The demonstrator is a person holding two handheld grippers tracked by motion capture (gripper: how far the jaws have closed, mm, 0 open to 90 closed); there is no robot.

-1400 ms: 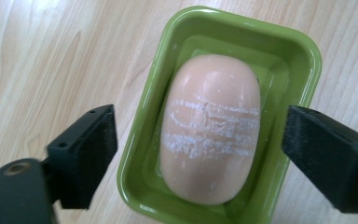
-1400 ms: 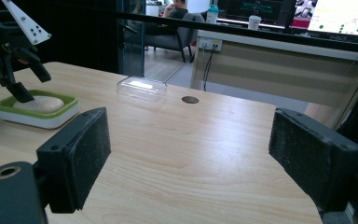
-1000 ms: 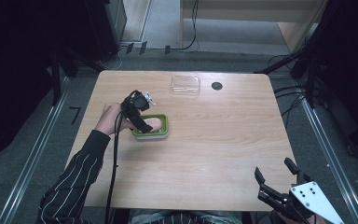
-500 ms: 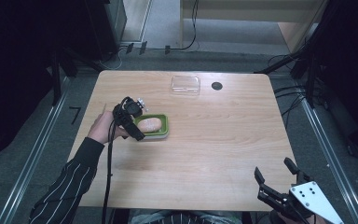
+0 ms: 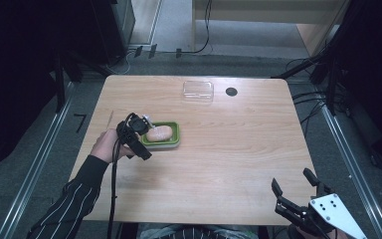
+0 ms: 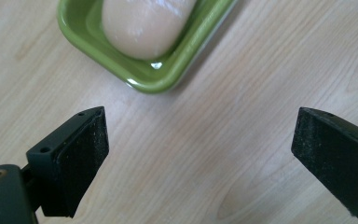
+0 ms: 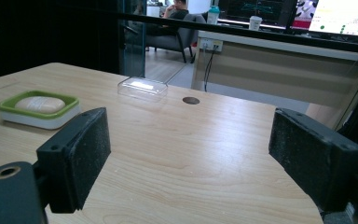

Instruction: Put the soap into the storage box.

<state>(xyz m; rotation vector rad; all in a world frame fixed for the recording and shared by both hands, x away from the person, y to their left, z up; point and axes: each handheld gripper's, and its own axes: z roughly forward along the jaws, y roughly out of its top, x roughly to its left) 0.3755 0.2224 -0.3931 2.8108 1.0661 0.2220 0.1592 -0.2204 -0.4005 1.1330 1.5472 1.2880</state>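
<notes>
Dish (image 5: 173, 140): green rim, white base. Soap (image 5: 158, 133): pale pink-beige. Table (image 5: 229, 164): light wood grain; lid (image 5: 198, 90): clear; sleeve (image 5: 69, 209): black, thin white stripes.

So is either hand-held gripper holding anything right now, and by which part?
Nothing is held. The left hand-held gripper is open over bare table beside the green dish; the right hand-held gripper is open too.

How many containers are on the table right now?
2: a green soap dish holding a pale bar beside the left gripper, and a clear plastic lid or box at the far edge.
</notes>
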